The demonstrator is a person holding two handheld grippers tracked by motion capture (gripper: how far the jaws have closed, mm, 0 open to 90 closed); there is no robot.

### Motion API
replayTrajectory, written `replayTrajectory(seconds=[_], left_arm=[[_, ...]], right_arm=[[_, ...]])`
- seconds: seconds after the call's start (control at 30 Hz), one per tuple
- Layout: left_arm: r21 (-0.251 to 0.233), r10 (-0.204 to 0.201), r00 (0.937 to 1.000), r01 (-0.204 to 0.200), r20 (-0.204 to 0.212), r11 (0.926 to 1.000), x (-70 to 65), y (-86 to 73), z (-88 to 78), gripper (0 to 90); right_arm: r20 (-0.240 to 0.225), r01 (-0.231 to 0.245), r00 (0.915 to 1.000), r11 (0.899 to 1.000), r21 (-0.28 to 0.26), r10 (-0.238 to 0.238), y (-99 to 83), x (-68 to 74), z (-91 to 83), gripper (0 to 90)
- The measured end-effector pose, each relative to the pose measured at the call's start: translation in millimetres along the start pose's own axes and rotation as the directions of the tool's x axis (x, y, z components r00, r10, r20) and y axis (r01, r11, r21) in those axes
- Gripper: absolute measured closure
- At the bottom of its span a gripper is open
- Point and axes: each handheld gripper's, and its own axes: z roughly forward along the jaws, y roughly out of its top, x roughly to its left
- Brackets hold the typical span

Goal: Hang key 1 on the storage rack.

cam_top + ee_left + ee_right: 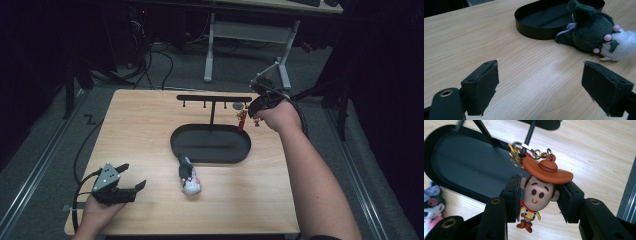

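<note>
Dim room all around, with a light wooden table point(150, 130) as the only bright spot and a white-legged desk point(250, 45) behind it. On the table sits a black hanger stand: an oval tray base point(210, 144) with a post and a crossbar of hooks point(214, 98) on top.

The right gripper point(540, 195) is up at the right end of that bar, and its jaws are closed about halfway onto the head of a little cowboy keychain point(540, 190), one pad pressing each side of the face. The brown hat sticks out above the pads and the tiny body dangles below. The gold key ring point(515, 155) looks like it's already looped round one of the black pegs, though it's hard to say if it's properly seated or just resting against it. So the hanging part looks almost done; what's left is probably letting go and checking it stays put.

The left gripper point(117, 182) is parked near the front left corner of the table, jaws wide apart with nothing between them. Just beyond it lies a plush toy keychain point(594, 32), dark green and white, on its side right next to the tray rim and untouched. That one looks like the next job.
</note>
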Motion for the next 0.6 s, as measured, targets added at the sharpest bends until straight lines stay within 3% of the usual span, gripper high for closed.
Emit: replayTrajectory(seconds=[0.6], left_arm=[[0.007, 0.010, 0.9999, -0.010, 0.003, 0.9999, -2.0, 0.4, 1.5, 14.8]], right_arm=[[-0.012, -0.020, 0.9997, 0.999, 0.036, 0.021, -20.3, -6.5, 36.3, 56.5]])
